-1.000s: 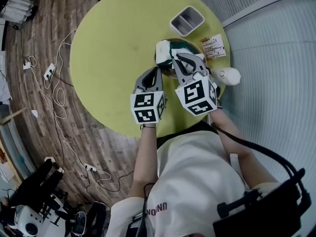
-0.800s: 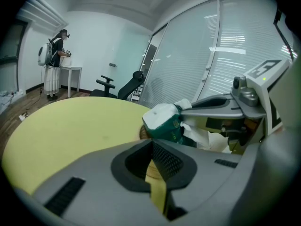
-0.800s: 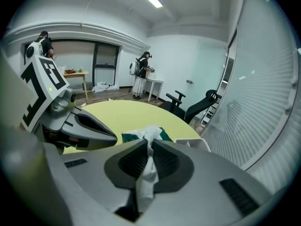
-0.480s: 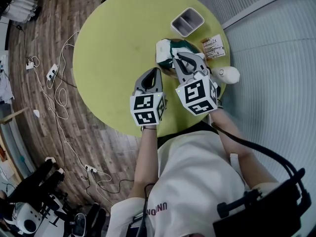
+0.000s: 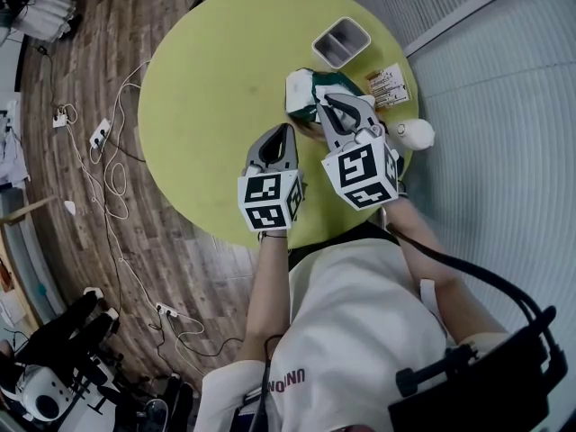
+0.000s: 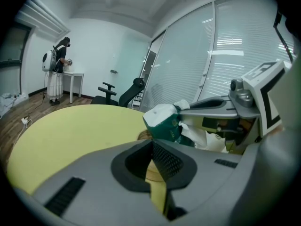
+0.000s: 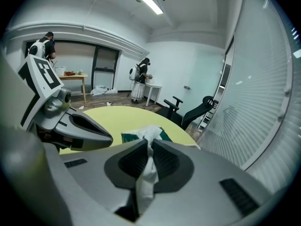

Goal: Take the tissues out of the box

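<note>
Barely anything has shifted over the last second: my right claw (image 7: pixel 149 147) stays clamped on a white tissue (image 7: pixel 146 173) rising from the green tissue box (image 5: pixel 309 97) (it sits on the yellow table (image 5: pixel 207 79)). My left claw (image 6: pixel 153 149) is closed on nothing, near that box.

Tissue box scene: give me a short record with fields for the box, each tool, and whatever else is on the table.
table: round, yellow-green
tissue box: green and white, on the table
right tool: shut on a white tissue that runs to the box
left tool: shut, empty, near the box
others: grey two-compartment tray, printed card, white object at the edge
</note>
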Demonstrator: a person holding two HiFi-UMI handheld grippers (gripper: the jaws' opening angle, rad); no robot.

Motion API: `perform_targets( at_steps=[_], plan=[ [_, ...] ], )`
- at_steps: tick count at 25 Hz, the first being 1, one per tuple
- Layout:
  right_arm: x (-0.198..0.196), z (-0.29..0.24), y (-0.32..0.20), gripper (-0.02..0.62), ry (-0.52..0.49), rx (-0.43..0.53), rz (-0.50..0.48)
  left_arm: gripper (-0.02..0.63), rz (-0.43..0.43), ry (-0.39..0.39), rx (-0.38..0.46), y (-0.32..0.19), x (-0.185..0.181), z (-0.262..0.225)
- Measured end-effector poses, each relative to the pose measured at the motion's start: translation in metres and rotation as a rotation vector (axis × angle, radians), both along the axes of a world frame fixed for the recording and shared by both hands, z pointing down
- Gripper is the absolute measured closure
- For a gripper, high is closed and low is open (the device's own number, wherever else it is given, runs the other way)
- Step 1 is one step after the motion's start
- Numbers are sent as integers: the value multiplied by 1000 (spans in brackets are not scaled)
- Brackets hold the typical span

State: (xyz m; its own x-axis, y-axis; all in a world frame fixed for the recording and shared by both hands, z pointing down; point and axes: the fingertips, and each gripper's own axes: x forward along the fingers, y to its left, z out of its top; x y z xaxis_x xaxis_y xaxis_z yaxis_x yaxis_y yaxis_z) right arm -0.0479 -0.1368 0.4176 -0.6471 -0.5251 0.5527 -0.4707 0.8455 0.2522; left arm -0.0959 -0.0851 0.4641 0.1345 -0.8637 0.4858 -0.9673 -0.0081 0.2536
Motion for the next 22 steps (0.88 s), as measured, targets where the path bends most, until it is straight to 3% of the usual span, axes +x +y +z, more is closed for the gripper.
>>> perform_targets(
  at_steps=[22],
  plan=[
    [5,-31,-2,558,-22,73,7,592,-8,-7,58,2,2,-23]
  ],
)
